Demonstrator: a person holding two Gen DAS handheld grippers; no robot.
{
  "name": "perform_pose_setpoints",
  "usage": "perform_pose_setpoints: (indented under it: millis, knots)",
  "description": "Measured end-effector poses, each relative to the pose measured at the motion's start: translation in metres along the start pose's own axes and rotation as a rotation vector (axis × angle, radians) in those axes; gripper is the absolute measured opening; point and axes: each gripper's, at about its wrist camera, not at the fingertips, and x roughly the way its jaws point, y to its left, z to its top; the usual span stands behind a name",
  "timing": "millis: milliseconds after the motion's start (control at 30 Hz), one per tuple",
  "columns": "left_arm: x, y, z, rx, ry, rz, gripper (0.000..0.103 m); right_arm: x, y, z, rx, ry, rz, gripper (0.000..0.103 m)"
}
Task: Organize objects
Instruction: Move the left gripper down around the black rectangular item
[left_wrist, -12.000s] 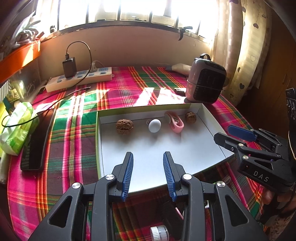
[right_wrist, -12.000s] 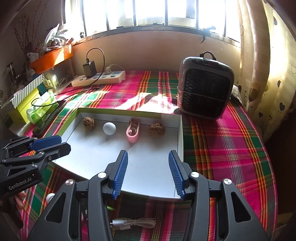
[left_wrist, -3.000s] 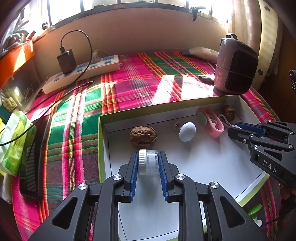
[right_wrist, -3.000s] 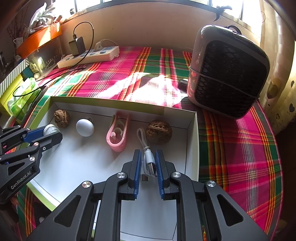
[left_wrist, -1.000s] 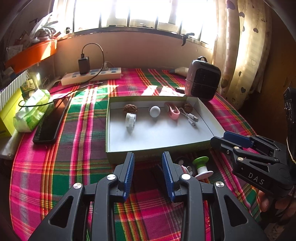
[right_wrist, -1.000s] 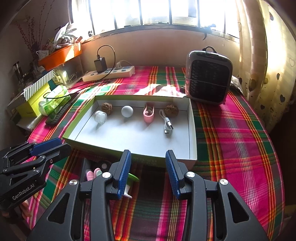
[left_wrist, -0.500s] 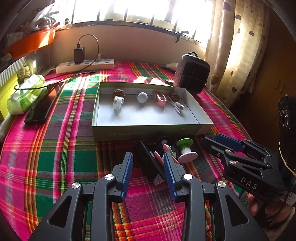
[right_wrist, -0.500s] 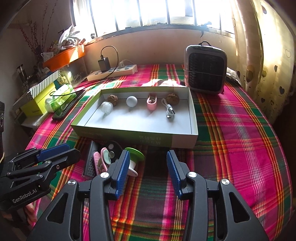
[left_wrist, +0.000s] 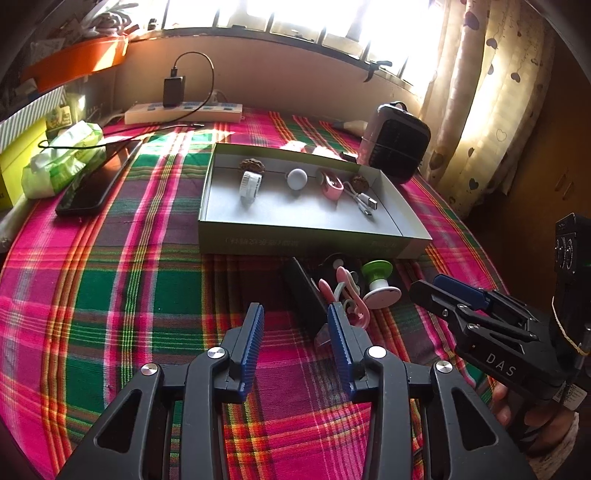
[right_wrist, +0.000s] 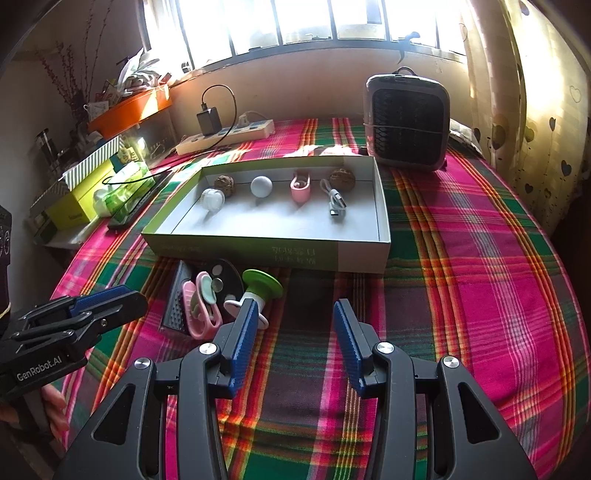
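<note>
A shallow grey tray (left_wrist: 295, 236) (right_wrist: 362, 254) on the plaid cloth holds two walnuts, a white jar (left_wrist: 250, 184) (right_wrist: 212, 199), a white ball (left_wrist: 297, 179) (right_wrist: 261, 186), a pink clip (left_wrist: 330, 184) (right_wrist: 300, 190) and a USB cable (left_wrist: 364, 201) (right_wrist: 334, 203). In front of it lies a pile: a black bar (left_wrist: 304, 295) (right_wrist: 178, 299), pink clips (left_wrist: 345, 291) (right_wrist: 201, 306) and a green-topped spool (left_wrist: 376, 277) (right_wrist: 260, 286). My left gripper (left_wrist: 295, 332) is open and empty, near the pile. My right gripper (right_wrist: 293, 332) is open and empty, just right of the pile.
A dark heater (left_wrist: 397, 142) (right_wrist: 406, 122) stands behind the tray's right end. A power strip (left_wrist: 184, 110) (right_wrist: 225, 136) with charger lies at the back. A black phone (left_wrist: 88, 184), tissue pack (left_wrist: 61, 162) and yellow box (right_wrist: 81, 195) are at the left.
Both grippers have pulled back from the tray and away from the table, still open and empty. The pile in front of the tray now sits closer to the fingers.
</note>
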Motion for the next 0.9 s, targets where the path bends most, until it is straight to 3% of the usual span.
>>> perform_pose_setpoints:
  millis: [600, 900]
  knots:
    - [0.026, -0.006, -0.004, -0.027, 0.074, -0.042, 0.037, 0.007, 0.002, -0.001, -0.012, 0.018, 0.016, 0.044]
    - [0.023, 0.0, 0.0, -0.018, 0.068, 0.009, 0.037, 0.008, 0.001, 0.001, -0.009, 0.019, 0.014, 0.044]
